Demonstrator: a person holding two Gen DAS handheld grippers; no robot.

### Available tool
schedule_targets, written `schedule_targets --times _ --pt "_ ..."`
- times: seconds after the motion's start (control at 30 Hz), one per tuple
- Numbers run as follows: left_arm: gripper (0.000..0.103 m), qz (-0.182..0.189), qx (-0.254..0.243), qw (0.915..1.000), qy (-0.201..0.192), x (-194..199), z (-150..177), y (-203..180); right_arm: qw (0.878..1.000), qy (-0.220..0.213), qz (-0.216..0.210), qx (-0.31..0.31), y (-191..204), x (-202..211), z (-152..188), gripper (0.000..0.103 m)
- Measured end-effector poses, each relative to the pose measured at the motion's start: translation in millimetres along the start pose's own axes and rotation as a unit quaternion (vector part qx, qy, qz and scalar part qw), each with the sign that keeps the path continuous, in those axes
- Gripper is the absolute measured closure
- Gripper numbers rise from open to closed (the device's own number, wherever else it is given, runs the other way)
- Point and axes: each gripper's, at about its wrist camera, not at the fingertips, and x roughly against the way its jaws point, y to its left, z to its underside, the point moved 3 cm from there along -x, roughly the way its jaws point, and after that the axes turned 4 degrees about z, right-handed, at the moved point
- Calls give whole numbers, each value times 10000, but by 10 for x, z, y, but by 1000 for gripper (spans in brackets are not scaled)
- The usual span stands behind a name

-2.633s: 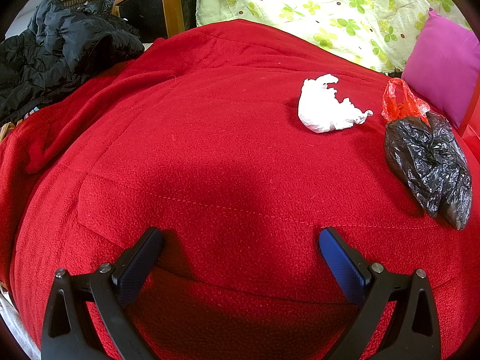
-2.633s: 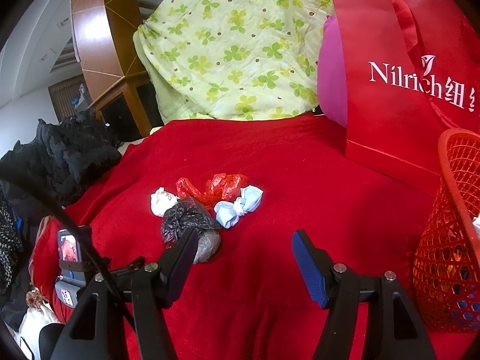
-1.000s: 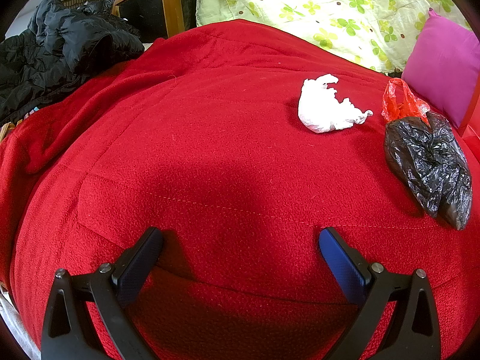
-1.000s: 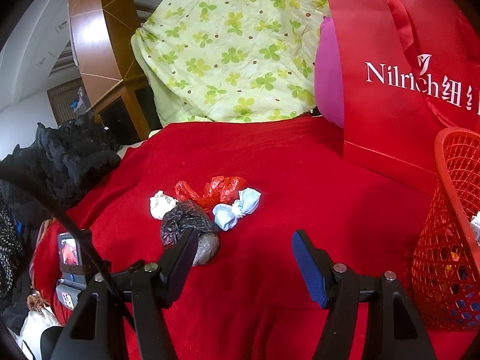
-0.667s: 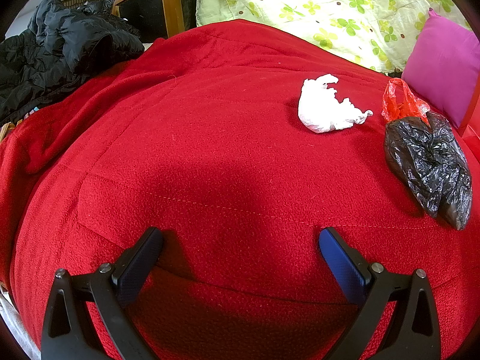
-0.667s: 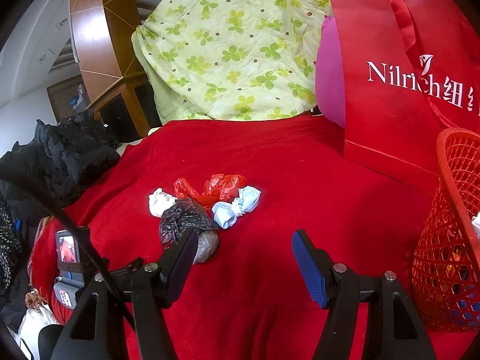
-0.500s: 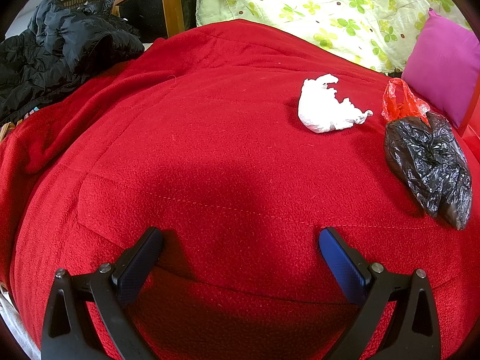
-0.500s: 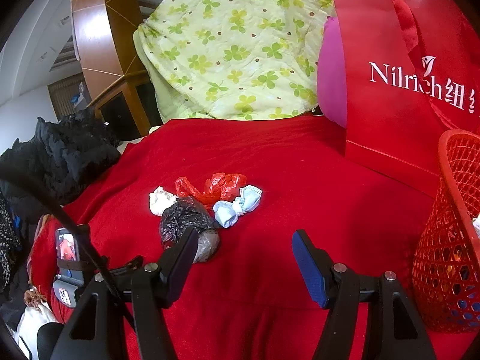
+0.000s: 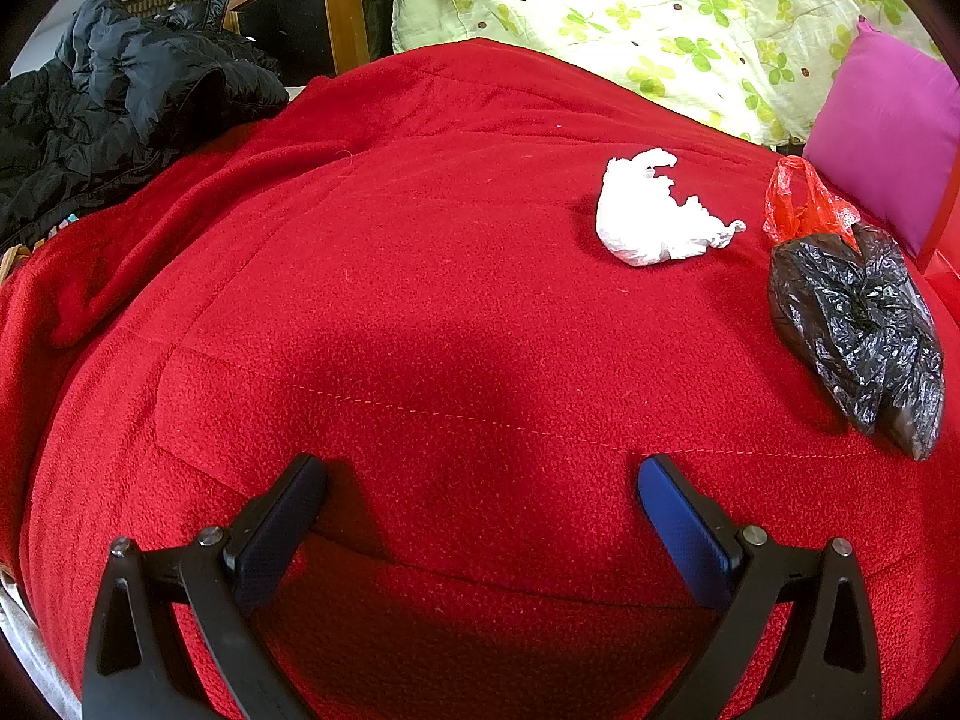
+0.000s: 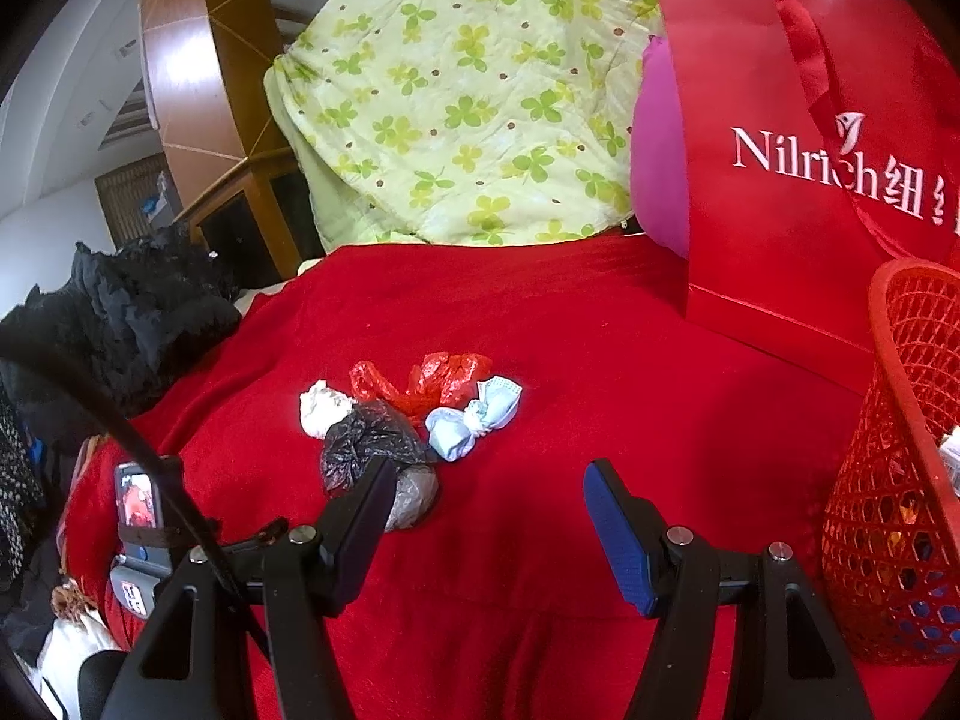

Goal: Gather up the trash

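Trash lies in a small heap on the red blanket (image 9: 420,276): a white crumpled wad (image 9: 651,222) (image 10: 321,408), a black plastic bag (image 9: 858,324) (image 10: 366,441), a red plastic bag (image 9: 801,204) (image 10: 432,381) and a light blue knotted bundle (image 10: 474,420). My left gripper (image 9: 480,486) stands open low over bare blanket, well short of the wad. In the right wrist view my right gripper (image 10: 489,480) is open with nothing between its fingers, its left finger just in front of the black bag. A red mesh basket (image 10: 900,450) stands at the right edge.
A red paper shopping bag (image 10: 798,168) and a magenta pillow (image 9: 888,132) stand behind the heap. A green flowered quilt (image 10: 468,108) is piled at the back. Black clothing (image 9: 120,102) lies at the left edge beside a wooden cabinet (image 9: 300,18).
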Motion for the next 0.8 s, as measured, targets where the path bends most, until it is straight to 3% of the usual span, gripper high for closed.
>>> schedule_targets --times 0.8 --pt "0 -2 1 10000 1 1 0 0 10000 31 9 92 41 -11 11 34"
